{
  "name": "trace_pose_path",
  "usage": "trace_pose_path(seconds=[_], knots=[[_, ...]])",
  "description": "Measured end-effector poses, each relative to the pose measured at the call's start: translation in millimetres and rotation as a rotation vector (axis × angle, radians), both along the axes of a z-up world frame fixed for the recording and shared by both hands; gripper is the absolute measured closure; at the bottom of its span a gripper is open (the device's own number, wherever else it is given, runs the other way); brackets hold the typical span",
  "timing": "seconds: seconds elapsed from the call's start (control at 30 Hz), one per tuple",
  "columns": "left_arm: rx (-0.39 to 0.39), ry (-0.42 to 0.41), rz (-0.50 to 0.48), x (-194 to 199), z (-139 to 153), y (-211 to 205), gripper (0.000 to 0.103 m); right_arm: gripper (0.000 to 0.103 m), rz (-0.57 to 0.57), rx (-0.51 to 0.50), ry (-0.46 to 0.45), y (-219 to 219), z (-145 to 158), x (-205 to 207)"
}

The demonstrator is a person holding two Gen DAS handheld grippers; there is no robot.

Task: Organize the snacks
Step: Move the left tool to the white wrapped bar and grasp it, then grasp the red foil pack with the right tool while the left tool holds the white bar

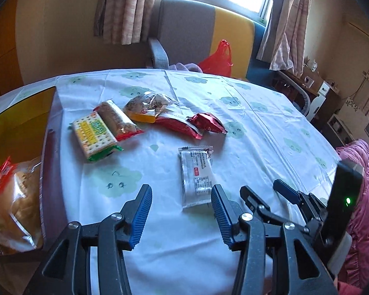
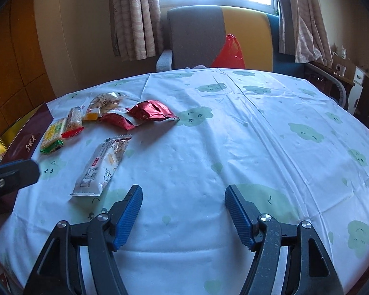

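Note:
A white snack packet (image 1: 196, 179) lies on the cloud-print tablecloth just ahead of my left gripper (image 1: 182, 209), which is open with nothing between its blue pads. Farther back lie a green and yellow cracker pack (image 1: 96, 132), a red-ended bar (image 1: 118, 120), a clear bag with orange jelly (image 1: 145, 108), a flat red packet (image 1: 179, 125) and a red foil packet (image 1: 209, 123). An open gold-lined box (image 1: 19, 123) at the left holds a bread bag (image 1: 14, 206). My right gripper (image 2: 184, 209) is open over bare cloth, right of the white packet (image 2: 100, 169).
A grey and yellow chair (image 1: 189, 32) stands behind the table with a red plastic bag (image 1: 219, 59) on it. A pink quilt (image 1: 364, 196) lies off the table's right edge. The tablecloth (image 2: 258, 135) stretches wide to the right.

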State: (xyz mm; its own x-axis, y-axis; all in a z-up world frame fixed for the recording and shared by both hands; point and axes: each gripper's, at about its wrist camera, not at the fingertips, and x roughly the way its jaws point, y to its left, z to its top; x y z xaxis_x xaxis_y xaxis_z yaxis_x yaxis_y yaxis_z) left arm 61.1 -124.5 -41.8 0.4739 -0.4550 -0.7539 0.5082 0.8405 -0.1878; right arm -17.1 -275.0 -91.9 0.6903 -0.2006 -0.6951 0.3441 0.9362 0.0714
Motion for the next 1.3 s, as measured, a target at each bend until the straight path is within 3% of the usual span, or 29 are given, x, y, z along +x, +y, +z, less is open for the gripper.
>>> trace_pose_path(seconds=[0.53, 0.6, 0.77, 0.97, 1.07, 1.3], knots=[[0.011, 0.053, -0.054, 40, -36, -51, 0.052, 0.026, 0.029, 0.005, -0.04, -2, -4, -2], [0.027, 0.047, -0.065, 40, -42, -52, 0.061, 0.024, 0.036, 0.003, -0.041, -1, -4, -1], [0.049, -0.028, -0.114, 32, -45, -43, 0.067, 0.023, 0.041, 0.003, -0.048, 0, -5, -2], [0.05, -0.102, -0.074, 33, -49, -8, 0.068, 0.024, 0.044, 0.002, -0.041, 0, -3, -3], [-0.011, -0.094, -0.06, 34, -51, 7, 0.068, 0.025, 0.059, -0.015, -0.021, 1, 0, -1], [-0.047, -0.096, -0.054, 33, -55, 13, 0.068, 0.025, 0.12, 0.039, -0.046, -19, 31, 32]])
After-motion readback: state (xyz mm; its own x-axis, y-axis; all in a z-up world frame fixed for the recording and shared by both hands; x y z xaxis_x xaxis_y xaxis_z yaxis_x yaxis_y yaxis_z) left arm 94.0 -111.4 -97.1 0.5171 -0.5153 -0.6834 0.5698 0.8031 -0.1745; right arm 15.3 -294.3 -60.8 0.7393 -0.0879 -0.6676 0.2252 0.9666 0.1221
